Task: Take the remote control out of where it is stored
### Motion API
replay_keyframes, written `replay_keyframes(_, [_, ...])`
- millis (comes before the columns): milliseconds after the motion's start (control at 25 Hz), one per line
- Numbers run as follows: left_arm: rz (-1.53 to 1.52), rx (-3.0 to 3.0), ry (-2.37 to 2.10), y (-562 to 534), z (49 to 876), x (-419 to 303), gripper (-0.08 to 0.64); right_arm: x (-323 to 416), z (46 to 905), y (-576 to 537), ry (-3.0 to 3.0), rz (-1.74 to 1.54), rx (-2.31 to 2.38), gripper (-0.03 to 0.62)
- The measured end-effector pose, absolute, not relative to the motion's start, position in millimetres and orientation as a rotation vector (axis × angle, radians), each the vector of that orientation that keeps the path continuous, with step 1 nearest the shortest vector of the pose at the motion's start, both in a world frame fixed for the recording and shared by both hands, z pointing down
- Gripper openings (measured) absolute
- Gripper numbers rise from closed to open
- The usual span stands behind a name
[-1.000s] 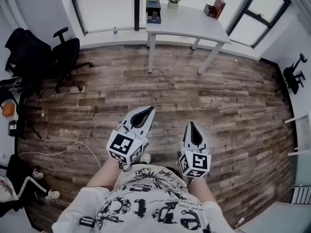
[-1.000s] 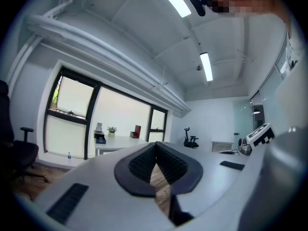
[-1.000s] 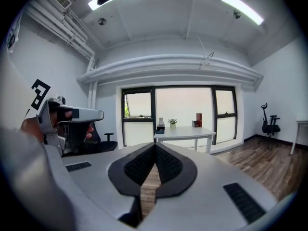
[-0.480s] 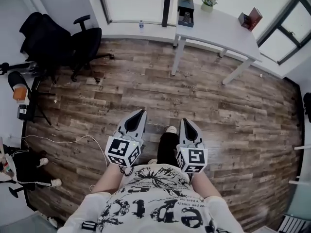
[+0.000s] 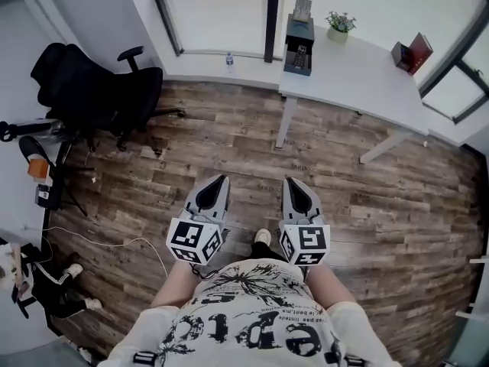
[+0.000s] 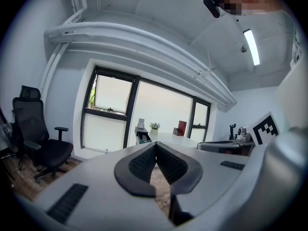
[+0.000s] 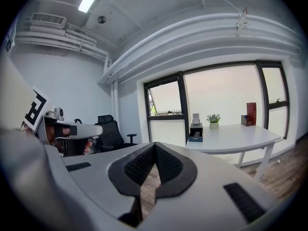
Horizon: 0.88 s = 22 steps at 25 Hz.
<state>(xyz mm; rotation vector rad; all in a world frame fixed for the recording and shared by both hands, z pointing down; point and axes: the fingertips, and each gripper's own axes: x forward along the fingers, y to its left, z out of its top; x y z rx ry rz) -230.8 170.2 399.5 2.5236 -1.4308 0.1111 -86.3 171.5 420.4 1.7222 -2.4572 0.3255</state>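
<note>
Plainly, nothing is in hand yet. The left gripper [image 5: 215,193] and the right gripper [image 5: 297,194] hang side by side at the person's waist, each with its jaws pressed together on nothing, both well apart from the white desk [image 5: 359,86] under the window.

What looks like the remote control [image 5: 300,56] lies in a small dark organiser [image 5: 299,35] at the left end of the desk, close to its edge; at this range its exact seating cannot be made out.

The likely troubles come from that placement. Jaws that arrive closed would shove the remote deeper or push the organiser along the desk instead of gripping. The organiser looks light, so a pull on a snug remote could drag or tip it off the desk's edge unless the other gripper steadies it. The upright card [image 5: 302,9] above the organiser and the potted plant [image 5: 340,24] just beside it could be knocked over by a careless reach.
</note>
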Motion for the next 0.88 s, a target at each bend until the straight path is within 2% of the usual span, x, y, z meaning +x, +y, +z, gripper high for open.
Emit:
replay_keyframes(240, [0.091, 2.544, -1.462, 98.1, 388.3, -194.2, 0.008, -38.2, 422.5, 99.8, -2.445, 0.352, 1.757, -0.008])
replay_keyframes(880, [0.080, 2.628, -1.240, -55.5, 400.1, -92.2, 0.008, 63.9, 453.0, -2.6, -2.212, 0.484, 2.042, -0.008])
